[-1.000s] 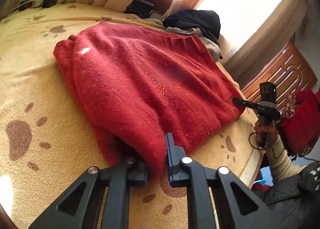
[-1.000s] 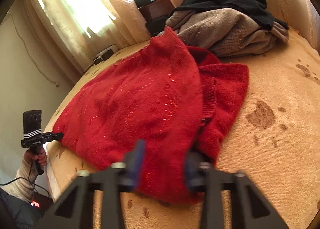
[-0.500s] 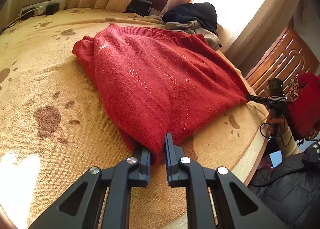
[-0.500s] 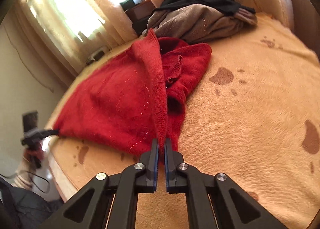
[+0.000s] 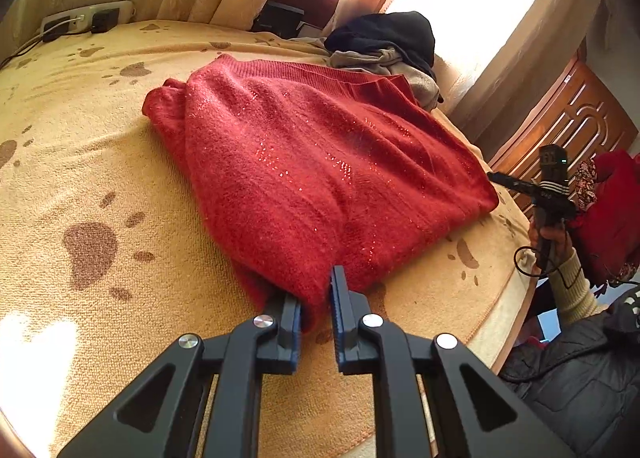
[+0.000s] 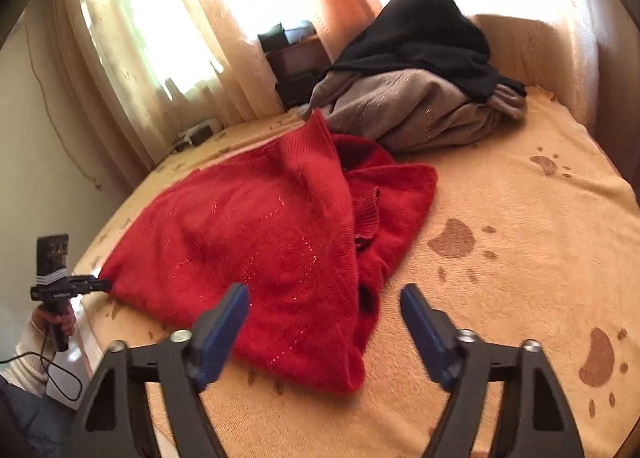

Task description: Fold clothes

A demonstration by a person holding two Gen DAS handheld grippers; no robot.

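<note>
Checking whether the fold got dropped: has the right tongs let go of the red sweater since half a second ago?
Yes. The right tongs are opening, and the red sweater lies free on the blanket.

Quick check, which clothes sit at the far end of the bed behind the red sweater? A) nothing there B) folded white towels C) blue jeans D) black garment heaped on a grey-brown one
D: behind the red sweater, a black garment lies heaped on top of a grey-brown one on the paw-print bedspread.

Opening right tongs (image 6: 324, 322) above red sweater (image 6: 256, 242)
</note>
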